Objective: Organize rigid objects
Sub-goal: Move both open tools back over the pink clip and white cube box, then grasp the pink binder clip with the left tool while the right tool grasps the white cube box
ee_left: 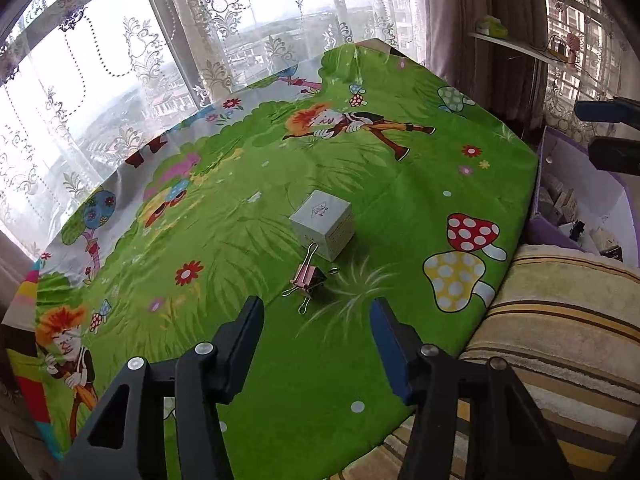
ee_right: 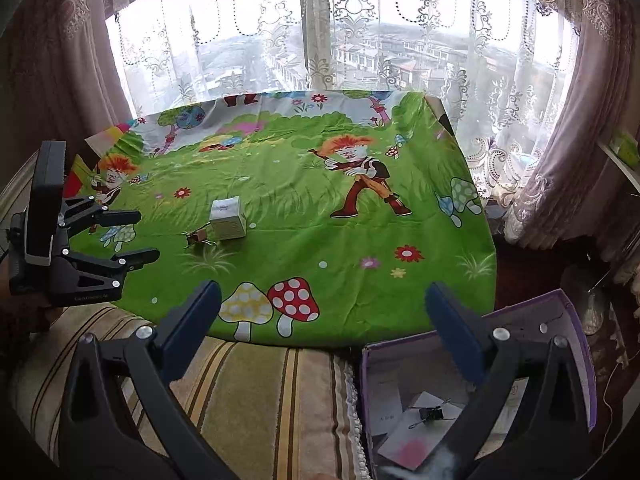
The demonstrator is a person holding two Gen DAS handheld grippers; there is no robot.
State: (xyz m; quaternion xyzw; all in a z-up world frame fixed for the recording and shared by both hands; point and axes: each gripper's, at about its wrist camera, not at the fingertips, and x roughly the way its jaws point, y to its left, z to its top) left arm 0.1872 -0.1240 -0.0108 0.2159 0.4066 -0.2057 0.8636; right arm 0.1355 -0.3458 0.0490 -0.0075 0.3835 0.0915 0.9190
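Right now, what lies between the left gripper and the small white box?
In the left wrist view, pink binder clips lie on the green cloth between the open left gripper and the white box.

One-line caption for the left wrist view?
Open left gripper hovers near binder clips beside a small white box on a cartoon tablecloth.

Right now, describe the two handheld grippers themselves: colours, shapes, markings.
Both are black plastic two-finger tools. The left gripper has triangular cut-out arms with round silver bolts and flat fingers; one pad is blue. Seen from the right wrist view, its boxy black body has a light grey band and small white lettering, too small to read. The right gripper matches, with blue pads and silver bolts.
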